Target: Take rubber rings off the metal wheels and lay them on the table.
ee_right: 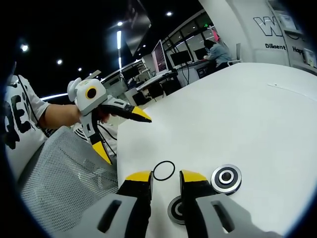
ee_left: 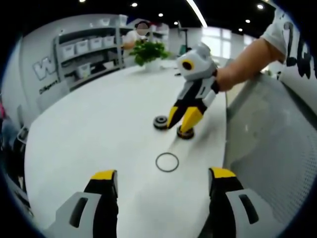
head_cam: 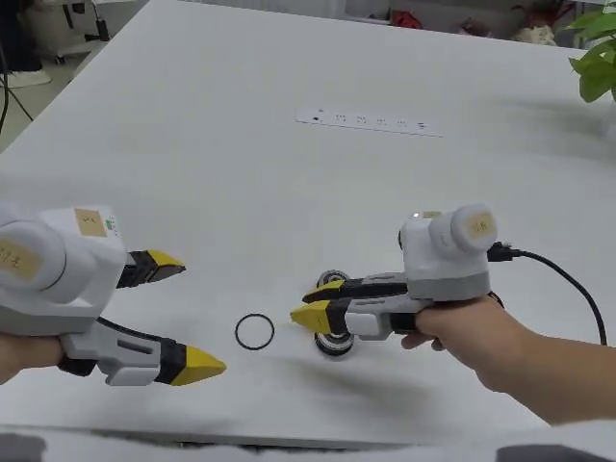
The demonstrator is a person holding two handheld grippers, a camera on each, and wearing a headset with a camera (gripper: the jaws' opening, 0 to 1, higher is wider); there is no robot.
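1. My left gripper (head_cam: 192, 316) hangs wide open, left of the loose ring (head_cam: 255, 331) on the bench (head_cam: 289, 192).
2. Just right of that ring, my right gripper (head_cam: 303, 301), narrowly parted, sits over the wheel (head_cam: 334, 344); I'd nip only rubber.

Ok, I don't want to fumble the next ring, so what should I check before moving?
1. One rubber ring lies flat on the table: ok.
2. Right tool sits at the near wheel: ok.
3. Right tool's jaws shut on that wheel's ring: not ok, they stand apart.
4. Left tool open and holding nothing: ok.
5. Far wheel carries a ring: cannot tell.
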